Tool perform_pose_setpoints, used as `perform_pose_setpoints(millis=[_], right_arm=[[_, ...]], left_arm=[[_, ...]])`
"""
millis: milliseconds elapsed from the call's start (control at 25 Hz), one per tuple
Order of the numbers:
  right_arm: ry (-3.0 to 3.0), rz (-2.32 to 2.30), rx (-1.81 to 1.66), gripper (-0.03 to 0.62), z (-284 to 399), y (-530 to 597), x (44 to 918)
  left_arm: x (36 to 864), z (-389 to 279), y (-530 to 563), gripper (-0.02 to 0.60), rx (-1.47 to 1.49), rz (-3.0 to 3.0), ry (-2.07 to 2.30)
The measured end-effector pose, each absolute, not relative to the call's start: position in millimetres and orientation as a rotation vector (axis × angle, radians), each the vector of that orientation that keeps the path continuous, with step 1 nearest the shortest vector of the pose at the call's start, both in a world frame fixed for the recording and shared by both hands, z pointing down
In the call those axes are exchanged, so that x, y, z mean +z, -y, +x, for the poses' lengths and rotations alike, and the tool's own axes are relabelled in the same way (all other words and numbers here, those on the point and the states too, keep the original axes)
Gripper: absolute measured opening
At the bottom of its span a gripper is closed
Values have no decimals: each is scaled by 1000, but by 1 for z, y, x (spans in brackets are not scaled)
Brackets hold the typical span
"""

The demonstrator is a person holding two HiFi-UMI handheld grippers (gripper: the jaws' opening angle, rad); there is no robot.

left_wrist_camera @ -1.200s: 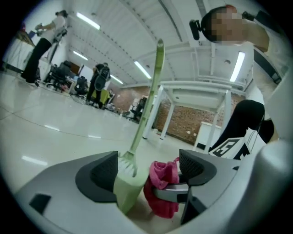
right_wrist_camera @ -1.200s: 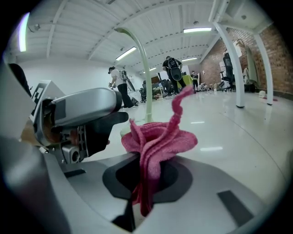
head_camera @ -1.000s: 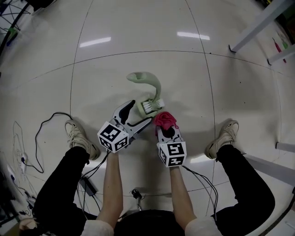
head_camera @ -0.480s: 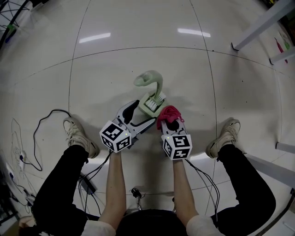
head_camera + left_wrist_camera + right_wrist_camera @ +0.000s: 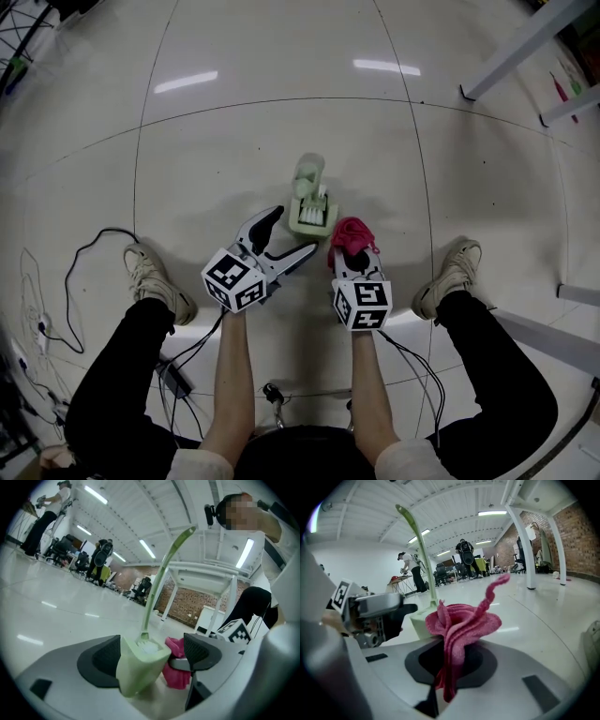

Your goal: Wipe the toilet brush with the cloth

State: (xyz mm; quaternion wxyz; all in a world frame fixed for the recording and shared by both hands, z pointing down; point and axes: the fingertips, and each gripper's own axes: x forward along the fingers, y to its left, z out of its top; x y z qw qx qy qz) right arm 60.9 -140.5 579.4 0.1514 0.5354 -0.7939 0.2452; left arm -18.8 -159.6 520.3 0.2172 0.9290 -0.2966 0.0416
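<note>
One risk shows in the head view: the toilet brush stands upright on the floor with nothing gripping it, so pressing the cloth against it could tip it over. Your left gripper sits just near-left of the brush, your right gripper just near-right. In the left gripper view, your jaws gape wide with the toilet brush between them; whether a pad touches it, I cannot tell. In the right gripper view, your jaws are clamped on the cloth, the toilet brush just left of it.
</note>
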Motion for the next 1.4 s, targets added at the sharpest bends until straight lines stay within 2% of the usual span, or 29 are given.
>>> perform_pose_setpoints(millis=[280, 600, 920, 1120, 1400], right_arm=[[2348, 1482, 942, 32, 16, 105, 588], [2344, 1488, 801, 32, 39, 137, 584], [2355, 1474, 635, 32, 63, 183, 581], [2450, 1315, 485, 32, 58, 208, 569], [2541, 1191, 568, 32, 56, 194, 571]], left_arm=[[518, -3, 195, 400, 250, 2672, 675], [523, -4, 159, 400, 253, 2646, 675], [520, 12, 114, 400, 120, 2553, 696], [532, 3, 112, 400, 127, 2500, 761], [552, 2, 113, 400, 148, 2456, 728]])
